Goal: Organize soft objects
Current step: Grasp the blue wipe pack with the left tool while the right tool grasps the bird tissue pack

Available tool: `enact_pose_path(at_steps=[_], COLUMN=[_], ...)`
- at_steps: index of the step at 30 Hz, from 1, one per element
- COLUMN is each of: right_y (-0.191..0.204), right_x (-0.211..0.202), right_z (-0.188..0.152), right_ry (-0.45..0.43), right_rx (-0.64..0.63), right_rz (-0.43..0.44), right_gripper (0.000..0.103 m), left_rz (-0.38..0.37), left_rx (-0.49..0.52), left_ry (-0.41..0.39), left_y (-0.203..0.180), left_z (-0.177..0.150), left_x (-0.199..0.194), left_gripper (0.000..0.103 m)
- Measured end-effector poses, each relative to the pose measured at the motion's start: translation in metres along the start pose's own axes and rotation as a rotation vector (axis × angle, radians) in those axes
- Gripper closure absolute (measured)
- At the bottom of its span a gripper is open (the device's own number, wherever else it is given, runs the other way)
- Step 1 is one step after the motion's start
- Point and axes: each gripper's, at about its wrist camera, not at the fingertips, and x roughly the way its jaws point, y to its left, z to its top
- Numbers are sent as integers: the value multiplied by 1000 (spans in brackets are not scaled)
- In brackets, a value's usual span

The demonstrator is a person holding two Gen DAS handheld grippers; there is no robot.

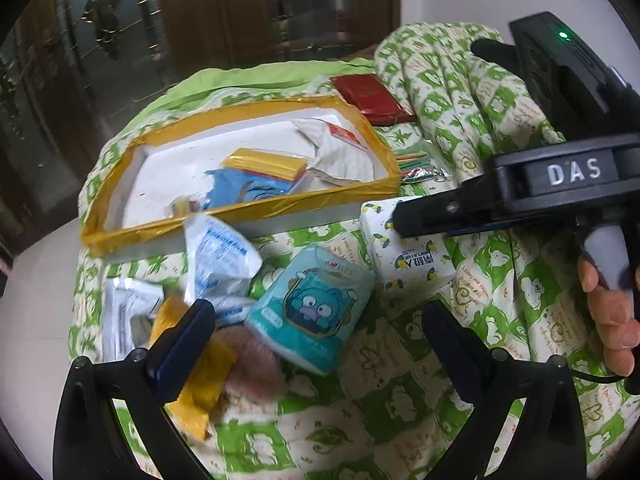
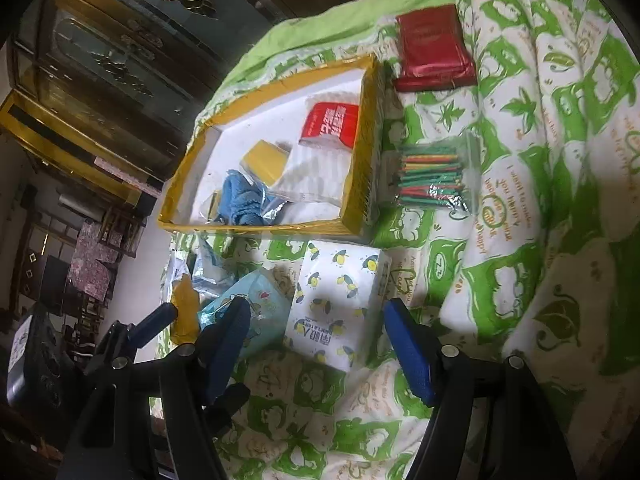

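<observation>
Right wrist view, right gripper [image 2: 316, 344] fingers apart either side of white lemon-print tissue pack [image 2: 340, 312] on green quilt [image 2: 520, 200], left gripper [image 1: 316, 344] fingers spread over teal tissue pack [image 1: 312, 312], gold-edged tray [image 1: 168, 224] just beyond

Each black hand-held gripper [image 2: 316, 348] has blue pads [image 2: 410, 354], silver screws and "DAS" lettering.
</observation>
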Motion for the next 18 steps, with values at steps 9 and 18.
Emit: enact_pose_path(at_steps=[9,18], right_y=[-1,-5], right_x=[31,34], right_z=[7,8], right_ry=[65,65], right_rx=[8,17], right_rz=[-68,-96], right_gripper=[35,45], left_rz=[-24,-24], left_rx=[29,32], left_ry=[39,91], left_y=[-4,-8], left_z=[6,5], left_x=[19,31], left_gripper=[0,18])
